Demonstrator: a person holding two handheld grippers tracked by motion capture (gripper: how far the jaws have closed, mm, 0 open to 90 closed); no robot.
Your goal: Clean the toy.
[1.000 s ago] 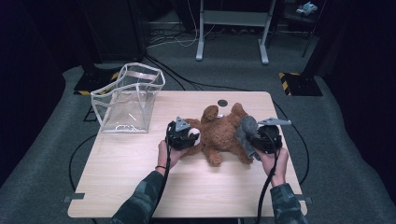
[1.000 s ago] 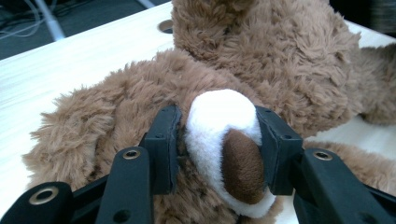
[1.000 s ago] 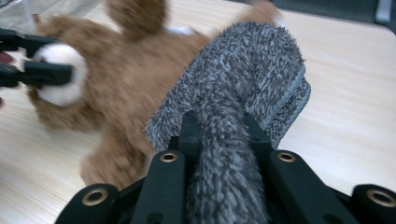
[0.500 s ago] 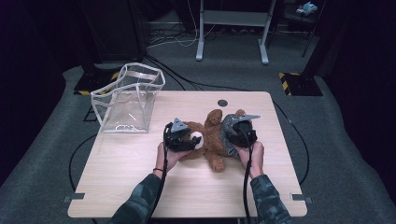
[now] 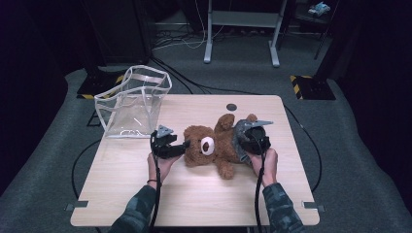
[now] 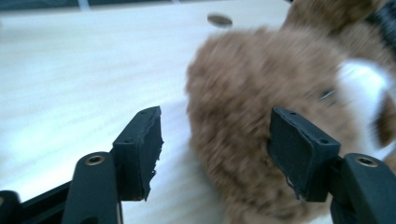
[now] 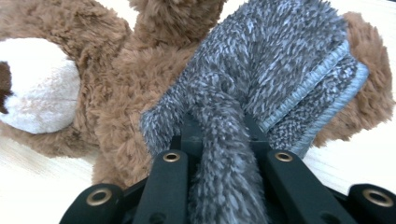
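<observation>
Overhead: wooden table (image 5: pixel 145 194), grey carpet (image 5: pixel 350 160); left hand-held gripper (image 6: pixel 212 149) open, right hand-held gripper (image 7: pixel 224 140) clamping grey cloth (image 7: pixel 280 65).

A clear plastic bag with white-trimmed edges (image 5: pixel 132 103) is seen standing open at the far left corner of the light wooden worktop (image 5: pixel 194 194), partly overhanging its edge. A small dark round disc (image 5: pixel 231 107) is set into the worktop near the middle of its far edge, well apart from the bag. Beyond the worktop, a grey carpeted floor (image 5: pixel 340 145) is crossed by black cables (image 5: pixel 189 85), and the grey metal legs of a stand (image 5: pixel 240 34) are seen on it.
</observation>
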